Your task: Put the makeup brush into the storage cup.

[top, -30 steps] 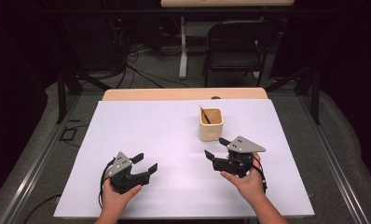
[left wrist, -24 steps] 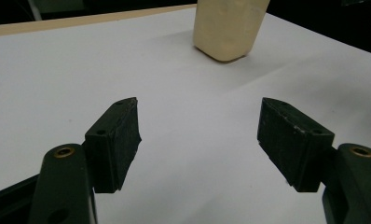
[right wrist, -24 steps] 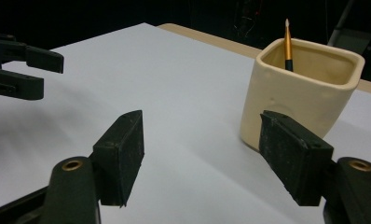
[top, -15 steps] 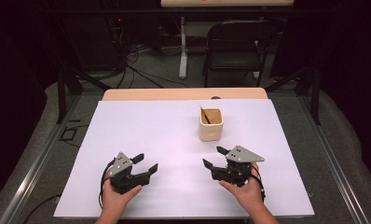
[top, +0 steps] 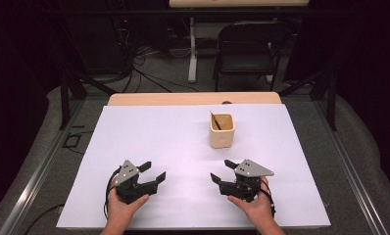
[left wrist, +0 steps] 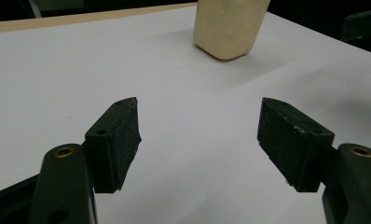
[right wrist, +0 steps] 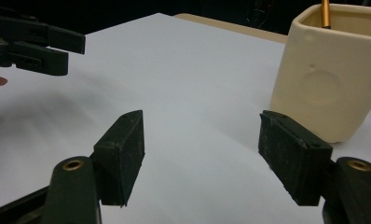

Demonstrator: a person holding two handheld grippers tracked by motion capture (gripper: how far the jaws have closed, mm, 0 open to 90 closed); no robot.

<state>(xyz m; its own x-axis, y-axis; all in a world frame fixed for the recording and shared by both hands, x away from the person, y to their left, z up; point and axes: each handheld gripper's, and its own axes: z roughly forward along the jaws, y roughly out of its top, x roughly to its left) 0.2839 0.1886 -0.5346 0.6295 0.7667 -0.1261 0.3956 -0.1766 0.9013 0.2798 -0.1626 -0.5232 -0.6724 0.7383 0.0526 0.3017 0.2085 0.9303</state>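
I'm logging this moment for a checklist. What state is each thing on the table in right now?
Left tool: open, empty, low over the table.
Right tool: open, empty, short of the cup.
Cream cup: upright, untouched, apart from both tools.
Thin stick: standing in the cup, leaning on its rim.
White table cover: flat.

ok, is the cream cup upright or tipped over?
Upright. The cream cup stands on its base on the white table, its open mouth facing up, with a thin stick leaning inside. Neither gripper touches it.

The right gripper (top: 221,171) has drawn back from the cup (top: 222,130) — seemingly slightly leftward too.
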